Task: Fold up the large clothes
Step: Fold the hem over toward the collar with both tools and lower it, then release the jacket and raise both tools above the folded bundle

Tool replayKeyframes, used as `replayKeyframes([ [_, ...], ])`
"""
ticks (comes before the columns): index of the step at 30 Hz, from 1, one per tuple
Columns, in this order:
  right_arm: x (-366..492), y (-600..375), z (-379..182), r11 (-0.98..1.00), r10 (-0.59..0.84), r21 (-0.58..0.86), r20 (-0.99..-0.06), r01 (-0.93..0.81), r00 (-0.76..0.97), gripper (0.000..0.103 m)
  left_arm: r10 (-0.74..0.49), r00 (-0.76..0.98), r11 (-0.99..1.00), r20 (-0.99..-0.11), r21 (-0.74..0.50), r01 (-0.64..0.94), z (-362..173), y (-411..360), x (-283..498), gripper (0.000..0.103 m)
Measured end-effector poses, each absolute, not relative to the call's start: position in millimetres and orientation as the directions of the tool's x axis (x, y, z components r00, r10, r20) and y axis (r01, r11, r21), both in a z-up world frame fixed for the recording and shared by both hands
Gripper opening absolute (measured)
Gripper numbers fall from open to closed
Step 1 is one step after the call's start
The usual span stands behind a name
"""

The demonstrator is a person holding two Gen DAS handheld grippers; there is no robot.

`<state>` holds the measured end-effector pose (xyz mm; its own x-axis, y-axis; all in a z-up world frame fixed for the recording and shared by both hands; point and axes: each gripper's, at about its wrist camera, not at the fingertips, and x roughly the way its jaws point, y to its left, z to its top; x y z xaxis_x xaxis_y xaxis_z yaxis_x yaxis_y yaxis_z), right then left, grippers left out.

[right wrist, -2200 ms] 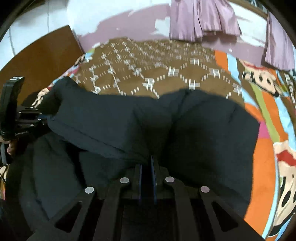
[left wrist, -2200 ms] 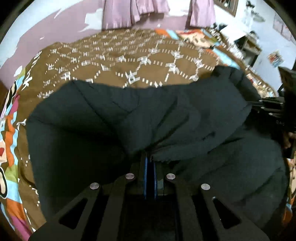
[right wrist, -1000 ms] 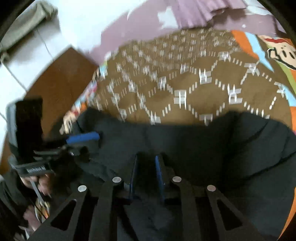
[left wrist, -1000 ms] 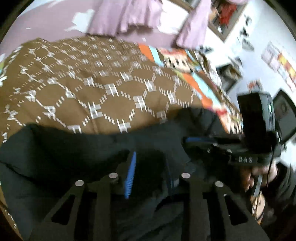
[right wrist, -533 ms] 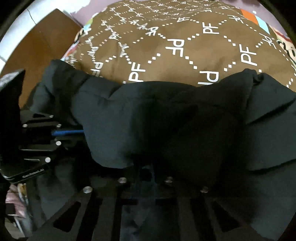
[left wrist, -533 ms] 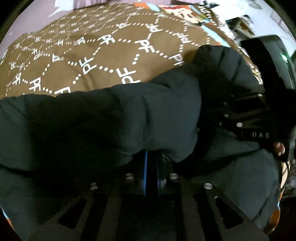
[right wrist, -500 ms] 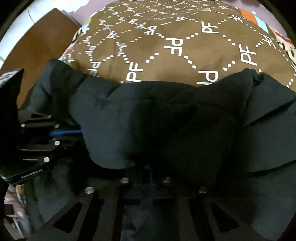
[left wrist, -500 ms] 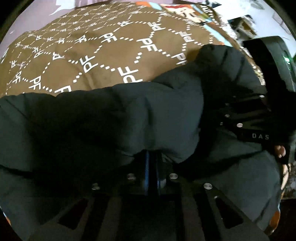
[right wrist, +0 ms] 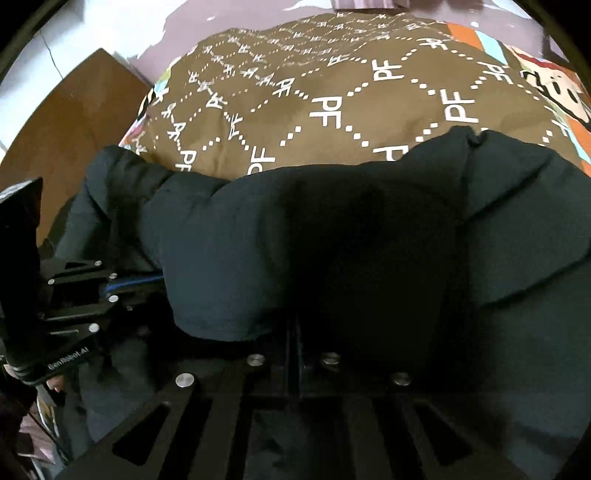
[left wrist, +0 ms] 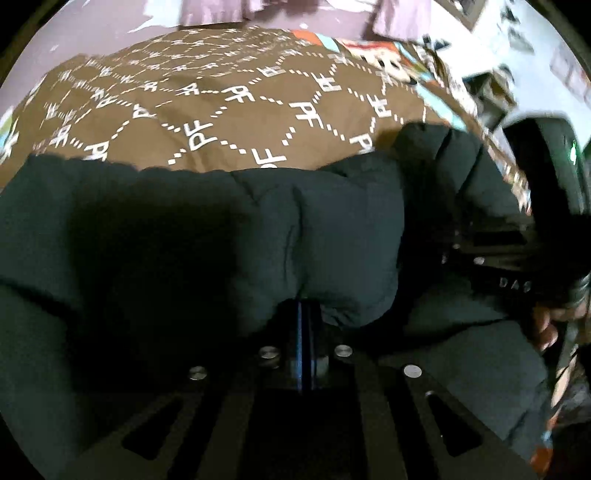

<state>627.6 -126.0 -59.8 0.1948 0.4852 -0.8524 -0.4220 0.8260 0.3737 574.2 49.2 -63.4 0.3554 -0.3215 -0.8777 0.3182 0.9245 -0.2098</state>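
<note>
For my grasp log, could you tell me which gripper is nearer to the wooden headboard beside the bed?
Left. The left gripper clamps the dark jacket just below the wooden headboard; the right gripper grips it farther along.

Both tools — left tool (left wrist: 304, 314), right tool (right wrist: 295, 325) — clamped tight

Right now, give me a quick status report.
Left gripper and right gripper both shut on dark jacket. Jacket bunched over brown blanket. Nothing blocking.

Bedroom: bed w/ brown bedspread (left wrist: 236, 110), curtains (left wrist: 221, 11)
</note>
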Motion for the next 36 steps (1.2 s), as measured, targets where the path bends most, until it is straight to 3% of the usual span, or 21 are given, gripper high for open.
replayKeyframes([
  [2,622.2,-125.9,-53.2,0.832,0.481,0.363,-0.848,-0.421,0.22,0.004,-0.321,0.374,0.932,-0.87,-0.219,0.289,-55.2,51.7,568.7,0.005],
  [5,615.1,-126.1,-43.0,0.838,0.478,0.346,-0.839,-0.423,0.26,0.014,-0.289,0.402,0.945,-0.869,-0.191,0.266,-41.8,46.8,563.2,0.007],
  [7,610.0,-128.8,-36.9,0.84,0.483,0.347,-0.829,-0.418,0.282,0.023,-0.273,0.418,0.952,-0.866,-0.181,0.247,-32.7,37.9,560.2,0.014],
  [9,606.5,-128.6,-32.1,0.844,0.475,0.333,-0.827,-0.421,0.299,0.028,-0.271,0.435,0.955,-0.859,-0.183,0.234,-27.4,34.8,554.9,0.03],
  [11,603.3,-128.8,-27.5,0.848,0.465,0.314,-0.827,-0.427,0.315,0.033,-0.266,0.459,0.958,-0.848,-0.179,0.224,-18.6,33.8,547.5,0.037],
  [14,598.3,-132.9,-21.0,0.854,0.461,0.303,-0.818,-0.423,0.344,0.035,-0.231,0.492,0.968,-0.84,-0.149,0.2,-14.2,31.5,544.6,0.039],
  [16,595.8,-140.0,-16.6,0.861,0.46,0.304,-0.81,-0.408,0.364,0.042,-0.213,0.507,0.974,-0.835,-0.142,0.175,-12.4,31.7,545.6,0.04],
  [21,585.6,-146.6,-0.8,0.88,0.44,0.282,-0.786,-0.382,0.434,0.062,-0.196,0.565,0.981,-0.801,-0.154,0.121,5.1,35.8,535.5,0.06],
  [24,576.3,-154.4,9.3,0.888,0.447,0.315,-0.759,-0.334,0.474,0.076,-0.204,0.59,0.979,-0.781,-0.171,0.112,16.3,34.6,525.7,0.064],
  [25,572.8,-156.3,13.5,0.888,0.452,0.327,-0.748,-0.323,0.485,0.078,-0.205,0.599,0.979,-0.774,-0.175,0.108,19.4,34.1,522.3,0.065],
  [27,563.5,-159.9,23.2,0.892,0.448,0.33,-0.731,-0.308,0.514,0.082,-0.196,0.617,0.98,-0.763,-0.177,0.092,26.9,33.6,514.0,0.079],
  [30,547.8,-164.3,38.5,0.901,0.434,0.325,-0.706,-0.288,0.559,0.09,-0.197,0.652,0.978,-0.732,-0.195,0.076,37.0,35.7,500.3,0.089],
  [36,507.5,-171.2,68.3,0.909,0.416,0.311,-0.658,-0.276,0.628,0.099,-0.193,0.703,0.973,-0.684,-0.224,0.049,61.9,42.5,468.2,0.1],
])
